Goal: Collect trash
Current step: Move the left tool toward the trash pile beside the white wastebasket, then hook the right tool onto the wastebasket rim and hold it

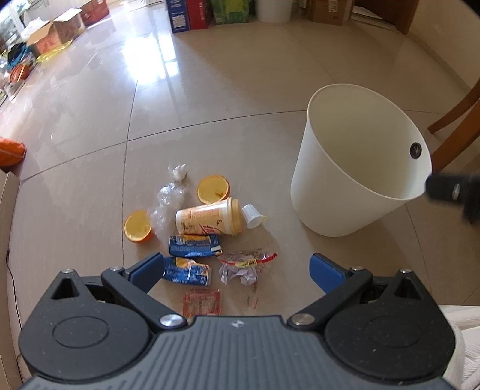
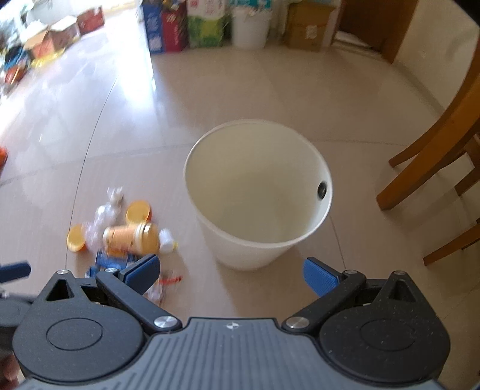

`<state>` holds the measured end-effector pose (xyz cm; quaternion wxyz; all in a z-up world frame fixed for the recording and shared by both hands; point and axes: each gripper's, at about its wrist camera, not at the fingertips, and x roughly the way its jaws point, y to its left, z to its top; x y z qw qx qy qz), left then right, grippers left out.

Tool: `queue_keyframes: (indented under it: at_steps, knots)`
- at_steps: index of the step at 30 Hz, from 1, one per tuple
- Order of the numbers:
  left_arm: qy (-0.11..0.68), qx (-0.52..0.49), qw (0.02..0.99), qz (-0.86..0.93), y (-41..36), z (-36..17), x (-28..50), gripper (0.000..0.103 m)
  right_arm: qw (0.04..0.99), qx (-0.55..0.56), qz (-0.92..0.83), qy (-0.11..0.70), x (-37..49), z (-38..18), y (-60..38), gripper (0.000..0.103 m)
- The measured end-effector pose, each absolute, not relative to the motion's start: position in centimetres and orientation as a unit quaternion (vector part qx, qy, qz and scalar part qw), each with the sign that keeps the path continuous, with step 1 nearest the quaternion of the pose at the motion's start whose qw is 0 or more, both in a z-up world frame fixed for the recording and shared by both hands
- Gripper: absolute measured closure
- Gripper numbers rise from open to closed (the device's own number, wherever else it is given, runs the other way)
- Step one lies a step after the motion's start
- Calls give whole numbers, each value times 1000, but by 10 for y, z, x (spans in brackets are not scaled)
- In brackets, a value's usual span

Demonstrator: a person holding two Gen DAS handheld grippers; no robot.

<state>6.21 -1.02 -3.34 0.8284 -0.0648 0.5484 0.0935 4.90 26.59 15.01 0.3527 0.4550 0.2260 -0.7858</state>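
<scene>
Left wrist view, left to right. Orange lid (image 1: 138, 226) lies flat on the tiled floor (image 1: 240, 90), far left of the trash pile. Just beside it, crumpled clear plastic wrap (image 1: 168, 201), with a small white paper wad (image 1: 177, 171) behind that. Second orange lid (image 1: 214, 189) sits just behind the tipped drink cup (image 1: 208, 221), which lies on its side, capped end to the right. Small white creamer cup (image 1: 252, 216) touches the cup's capped end. Nearer the camera: two crushed blue cartons, one (image 1: 194, 246) just under the cup, the other (image 1: 187, 271) beside the left blue pad. Red-and-yellow printed clear wrapper (image 1: 244, 265) lies right of the cartons; a red sachet (image 1: 201, 303) is partly hidden by the gripper body.

Left gripper (image 1: 237, 270) hovers over the near edge of the pile, jaws spread wide, nothing between them. Nothing blocks the pile from above.

White bin (image 1: 345, 186) stands right of the pile, apart from it, leaning slightly, inside bare. A dark blurred part touches its right rim; cannot tell what it is. Wooden chair legs (image 1: 456, 120) stand behind the bin on the right.

Right wrist view, blurred: right gripper (image 2: 232, 274) sits in front of the bin (image 2: 249, 252), jaws spread, holding nothing. Boxes (image 2: 177, 27) line the far wall.
</scene>
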Motion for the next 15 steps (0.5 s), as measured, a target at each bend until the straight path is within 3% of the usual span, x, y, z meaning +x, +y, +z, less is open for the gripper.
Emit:
queue_keyframes:
  at_steps: [6, 15]
  knots:
    - [542, -74, 831, 99, -4, -51, 75, 1, 337, 422, -820, 191, 14, 147, 264, 0]
    - [530, -43, 839, 117, 1, -83, 87, 1, 312, 398, -834, 219, -53, 113, 251, 0]
